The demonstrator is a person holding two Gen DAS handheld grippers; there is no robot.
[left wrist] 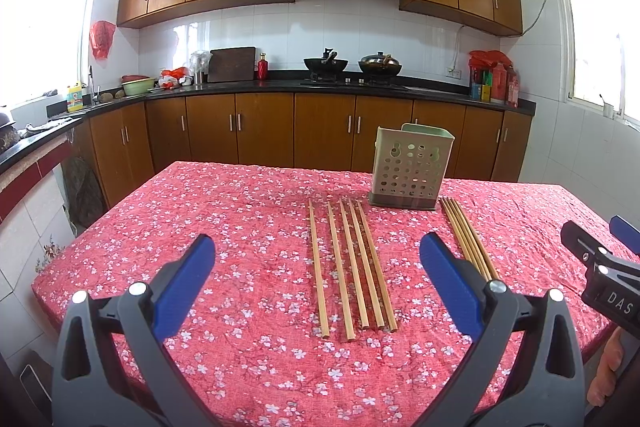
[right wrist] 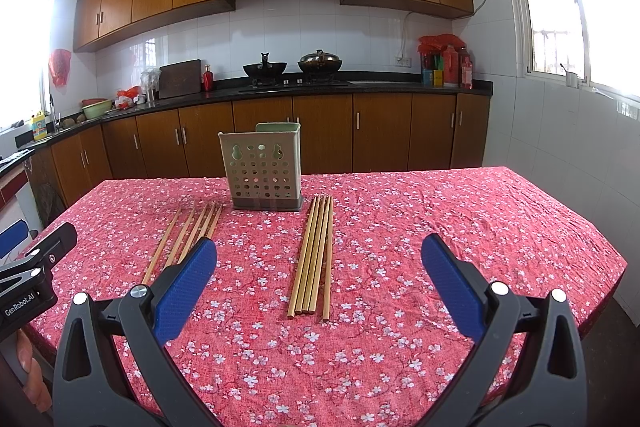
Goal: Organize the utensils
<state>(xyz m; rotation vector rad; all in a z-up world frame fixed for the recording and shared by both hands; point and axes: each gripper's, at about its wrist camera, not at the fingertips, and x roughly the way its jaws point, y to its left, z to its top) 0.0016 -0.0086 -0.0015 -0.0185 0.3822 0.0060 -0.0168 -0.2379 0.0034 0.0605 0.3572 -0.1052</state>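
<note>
A pale green perforated utensil holder [left wrist: 410,169] [right wrist: 264,169] stands upright on the red floral tablecloth. Two sets of wooden chopsticks lie flat in front of it. The left set [left wrist: 350,265] [right wrist: 188,237] lies spread out between my left gripper's fingers in the left wrist view. The right set [left wrist: 468,237] [right wrist: 314,255] lies tightly bunched, ahead of my right gripper. My left gripper [left wrist: 318,247] hovers open above the table with nothing held. My right gripper [right wrist: 320,251] is also open and holds nothing. Each gripper shows at the edge of the other's view.
The table [right wrist: 500,227] ends close on the right and left. Behind it runs a dark kitchen counter [left wrist: 280,85] with two woks on a stove [left wrist: 352,65], bottles, bowls and a cutting board. Brown cabinets and windows surround the room.
</note>
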